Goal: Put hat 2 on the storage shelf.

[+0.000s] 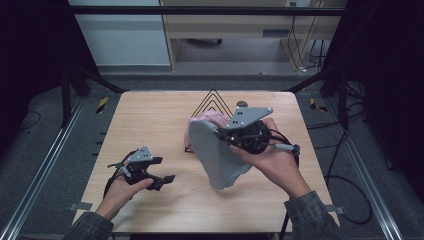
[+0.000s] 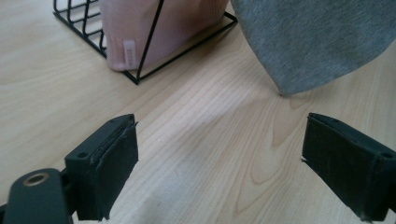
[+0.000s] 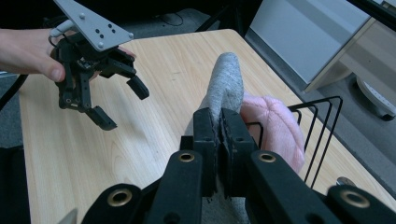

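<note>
Right gripper (image 3: 219,140): jaws pressed together, pinching the grey cloth (image 1: 217,152) at its top edge. Cloth hangs below the jaws, above the surface (image 1: 150,120), just beside the black wire rack (image 2: 140,70) holding a pink cloth (image 2: 163,23). Left gripper (image 1: 162,170): jaws spread, nothing between, well apart from the grey cloth.

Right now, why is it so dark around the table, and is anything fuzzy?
High view: light falls on the wooden table, the room around stays dim. Left gripper view: the grey cloth casts a soft shadow; the near jaws look slightly soft. Right gripper view: the right gripper looms big and blurry.
</note>
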